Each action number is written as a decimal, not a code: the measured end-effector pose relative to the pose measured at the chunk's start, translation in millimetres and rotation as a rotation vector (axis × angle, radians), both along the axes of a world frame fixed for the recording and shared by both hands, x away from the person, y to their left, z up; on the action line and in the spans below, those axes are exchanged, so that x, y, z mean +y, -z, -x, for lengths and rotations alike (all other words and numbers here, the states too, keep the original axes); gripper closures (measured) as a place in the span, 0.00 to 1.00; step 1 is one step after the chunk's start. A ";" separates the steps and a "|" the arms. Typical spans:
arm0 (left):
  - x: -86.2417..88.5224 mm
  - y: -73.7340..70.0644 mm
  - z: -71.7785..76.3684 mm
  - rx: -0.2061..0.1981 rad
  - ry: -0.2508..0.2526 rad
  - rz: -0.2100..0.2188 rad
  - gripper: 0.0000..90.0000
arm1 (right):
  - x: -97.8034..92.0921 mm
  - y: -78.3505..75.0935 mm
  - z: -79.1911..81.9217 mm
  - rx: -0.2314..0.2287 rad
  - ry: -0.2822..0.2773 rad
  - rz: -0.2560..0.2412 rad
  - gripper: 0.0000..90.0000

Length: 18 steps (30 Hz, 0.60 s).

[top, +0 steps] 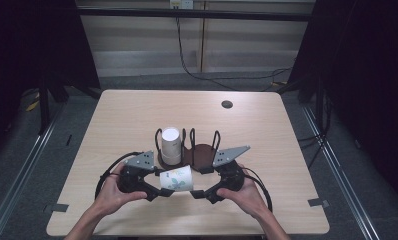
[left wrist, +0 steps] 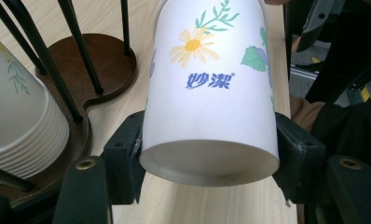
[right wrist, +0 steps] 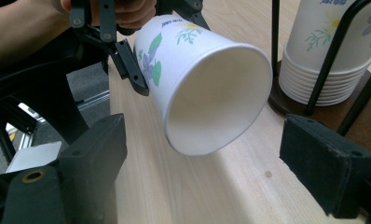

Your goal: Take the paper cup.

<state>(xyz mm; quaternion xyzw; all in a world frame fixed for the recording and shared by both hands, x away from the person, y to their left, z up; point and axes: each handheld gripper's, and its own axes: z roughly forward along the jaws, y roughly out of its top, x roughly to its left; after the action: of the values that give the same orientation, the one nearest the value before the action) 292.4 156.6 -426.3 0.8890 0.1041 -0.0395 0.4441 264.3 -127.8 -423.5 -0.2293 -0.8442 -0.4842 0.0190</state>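
A white paper cup with a flower print lies on its side in the air just in front of a dark brown wire cup rack. My left gripper is shut on the cup near its base, one pad on each side. The cup's open mouth points at my right gripper, which is open with its two pads apart on either side of the mouth, not touching it. In the high view my right gripper is at the cup's right end. A stack of matching cups stands upside down in the rack's left bay.
The rack's thin black uprights and the cup stack stand close behind the held cup. The wooden table has a small dark round plug at the back right. Its front edge is just below the person's hands.
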 end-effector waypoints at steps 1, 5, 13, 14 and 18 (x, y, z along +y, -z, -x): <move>0.0 0.0 0.0 0.000 0.000 0.000 0.41 | 0.0 0.0 0.0 0.000 0.000 0.000 0.16; 0.5 1.5 0.2 -0.001 -0.002 0.032 0.40 | -0.7 -0.2 0.0 -0.001 0.002 -0.016 0.16; -0.2 3.0 2.5 -0.005 0.009 0.084 0.40 | -3.5 -2.2 0.6 -0.007 0.008 -0.100 0.16; -0.6 3.2 3.3 -0.010 0.010 0.087 0.40 | -3.6 -2.5 0.7 -0.016 0.011 -0.111 0.16; -1.4 3.0 4.6 -0.010 0.025 0.126 0.40 | -3.9 -3.0 1.0 -0.022 0.015 -0.134 0.16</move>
<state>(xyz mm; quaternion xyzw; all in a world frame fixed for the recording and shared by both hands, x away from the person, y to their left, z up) 287.8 155.2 -429.4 0.8608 0.0883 -0.0471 0.4990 263.2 -131.7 -420.5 -0.2285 -0.8083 -0.5423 0.0213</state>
